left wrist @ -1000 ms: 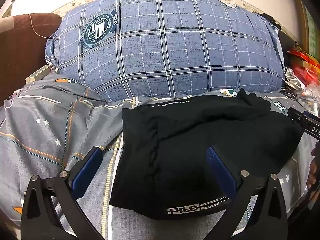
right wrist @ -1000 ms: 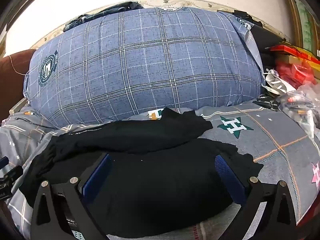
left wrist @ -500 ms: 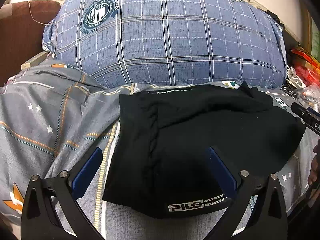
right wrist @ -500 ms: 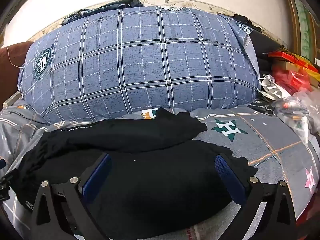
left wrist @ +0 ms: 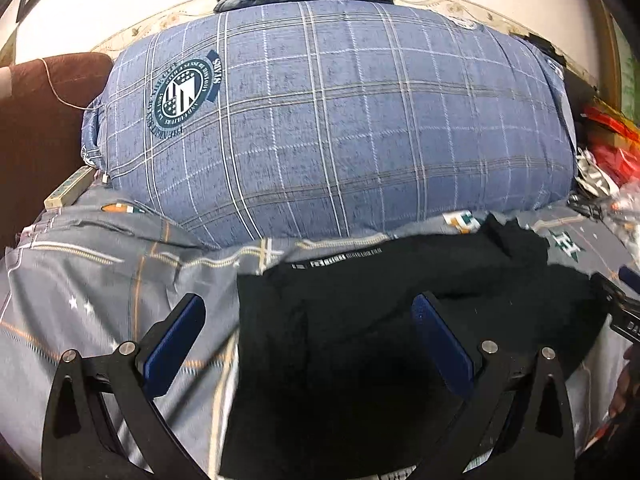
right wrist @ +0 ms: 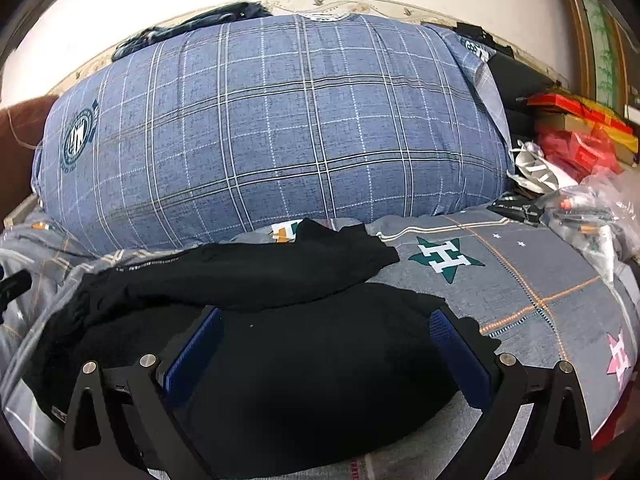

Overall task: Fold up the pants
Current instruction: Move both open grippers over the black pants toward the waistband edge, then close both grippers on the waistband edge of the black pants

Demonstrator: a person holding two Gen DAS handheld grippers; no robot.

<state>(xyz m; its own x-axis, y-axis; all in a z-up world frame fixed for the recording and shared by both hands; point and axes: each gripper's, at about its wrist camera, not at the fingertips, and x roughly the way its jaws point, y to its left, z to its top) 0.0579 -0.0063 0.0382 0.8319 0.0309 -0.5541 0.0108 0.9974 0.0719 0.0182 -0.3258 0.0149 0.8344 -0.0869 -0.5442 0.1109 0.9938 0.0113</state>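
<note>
Left wrist view: black pants (left wrist: pixel 360 340) lie folded below the plaid pillow (left wrist: pixel 320 128). Left gripper (left wrist: pixel 308 344) and right gripper (right wrist: pixel 328 344) (blue-padded) hover over the pants, jaws apart, holding nothing.

Pants (left wrist: pixel 360 340) lie on the bedsheet (left wrist: pixel 100 280) (pillow (left wrist: pixel 320 128) behind), clutter (right wrist: pixel 580 168) right

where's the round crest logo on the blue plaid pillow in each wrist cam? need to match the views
Left wrist: crest logo sits upper left of centre, on the pillow's left part.
Right wrist: crest logo lies far left, near the picture's edge, squeezed by the fisheye.
Shared landmark: the black pants lie on the bedsheet in front of the blue plaid pillow, bottom centre in both views.
</note>
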